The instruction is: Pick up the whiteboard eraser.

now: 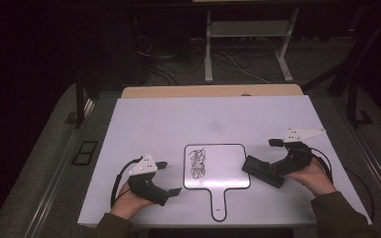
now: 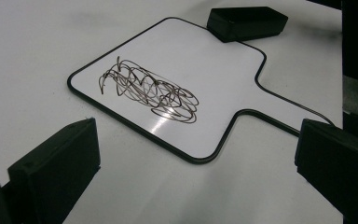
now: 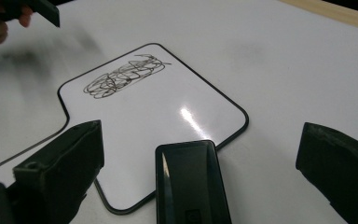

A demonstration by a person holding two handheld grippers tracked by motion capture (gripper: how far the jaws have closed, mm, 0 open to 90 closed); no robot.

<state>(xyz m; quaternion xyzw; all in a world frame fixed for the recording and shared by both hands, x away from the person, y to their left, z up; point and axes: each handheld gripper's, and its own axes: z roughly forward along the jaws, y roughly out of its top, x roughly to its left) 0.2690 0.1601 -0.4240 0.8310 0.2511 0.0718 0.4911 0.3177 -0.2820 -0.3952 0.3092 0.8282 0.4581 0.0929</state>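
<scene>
A small paddle-shaped whiteboard [image 1: 228,163] with a black rim lies flat in the middle of the white table top [image 1: 168,119], handle toward me. A dark scribble [image 1: 198,163] covers its left part, and the scribble [image 2: 149,88] is sharp in the left gripper view. A black eraser [image 1: 262,171] rests across the board's right edge. My right gripper [image 1: 274,158] is open, its jaws wide on either side of the eraser [image 3: 191,182] without touching it. My left gripper [image 1: 169,177] is open just left of the board [image 2: 186,56], holding nothing.
A bare wooden strip [image 1: 211,90] shows beyond the white top's far edge. Behind it stand a metal frame [image 1: 248,44] and cables on a dark floor. In the right gripper view the left hand and its gripper [image 3: 37,9] sit past the board.
</scene>
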